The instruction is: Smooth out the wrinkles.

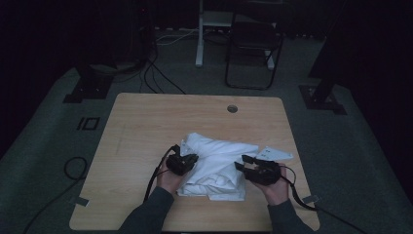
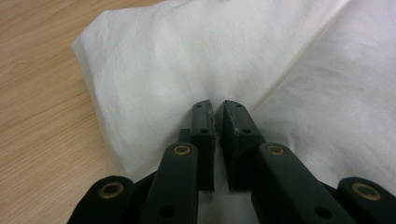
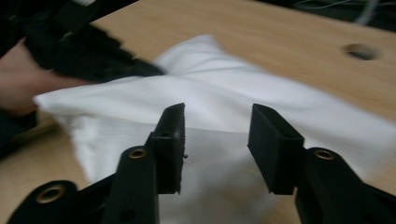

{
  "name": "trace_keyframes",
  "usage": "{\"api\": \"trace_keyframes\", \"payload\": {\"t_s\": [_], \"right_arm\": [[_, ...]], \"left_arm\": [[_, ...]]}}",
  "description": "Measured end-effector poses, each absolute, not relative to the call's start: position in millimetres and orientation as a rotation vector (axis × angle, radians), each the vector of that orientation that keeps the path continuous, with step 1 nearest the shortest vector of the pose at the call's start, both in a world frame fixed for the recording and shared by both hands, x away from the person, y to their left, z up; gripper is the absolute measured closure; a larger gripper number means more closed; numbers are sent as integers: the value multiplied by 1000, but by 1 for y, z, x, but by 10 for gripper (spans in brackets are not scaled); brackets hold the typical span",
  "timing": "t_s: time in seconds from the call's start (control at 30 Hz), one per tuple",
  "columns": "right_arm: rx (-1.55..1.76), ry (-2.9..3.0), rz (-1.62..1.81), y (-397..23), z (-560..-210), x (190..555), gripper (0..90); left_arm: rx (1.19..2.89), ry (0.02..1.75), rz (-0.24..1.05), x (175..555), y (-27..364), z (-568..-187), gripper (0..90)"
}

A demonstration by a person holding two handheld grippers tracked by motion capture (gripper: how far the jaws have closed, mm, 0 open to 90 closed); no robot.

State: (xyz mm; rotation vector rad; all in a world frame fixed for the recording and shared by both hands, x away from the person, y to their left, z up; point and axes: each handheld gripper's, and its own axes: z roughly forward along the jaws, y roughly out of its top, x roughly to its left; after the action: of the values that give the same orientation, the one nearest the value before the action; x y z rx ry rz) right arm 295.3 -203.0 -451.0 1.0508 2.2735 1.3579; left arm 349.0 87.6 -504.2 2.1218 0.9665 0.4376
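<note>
White cloth (image 1: 214, 165) lies folded in a heap on the bench (image 1: 146, 126), near the front edge. Left claw (image 2: 214, 109) pressed together, pinching a fold of the cloth at its left side. Right claw (image 3: 217, 126) spread, nothing between its jaws, just beside the cloth's right side.

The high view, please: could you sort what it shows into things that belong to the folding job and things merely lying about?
In use:
- folded white cloth
- left claw, shut on the cloth
- right claw, open beside it

Lying about:
- small white paper piece on the light wooden table
- black folding chair behind
</note>
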Motion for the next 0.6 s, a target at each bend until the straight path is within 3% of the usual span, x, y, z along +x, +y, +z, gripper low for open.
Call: {"api": "trace_keyframes", "payload": {"t_s": [0.3, 0.6], "right_arm": [[1145, 2492, 1149, -174, -513, 309, 502], [1127, 2464, 1166, -153, -526, 340, 551]], "left_arm": [[2102, 982, 463, 337, 91, -506, 814], [2105, 1025, 538, 348, 100, -508, 789]]}}
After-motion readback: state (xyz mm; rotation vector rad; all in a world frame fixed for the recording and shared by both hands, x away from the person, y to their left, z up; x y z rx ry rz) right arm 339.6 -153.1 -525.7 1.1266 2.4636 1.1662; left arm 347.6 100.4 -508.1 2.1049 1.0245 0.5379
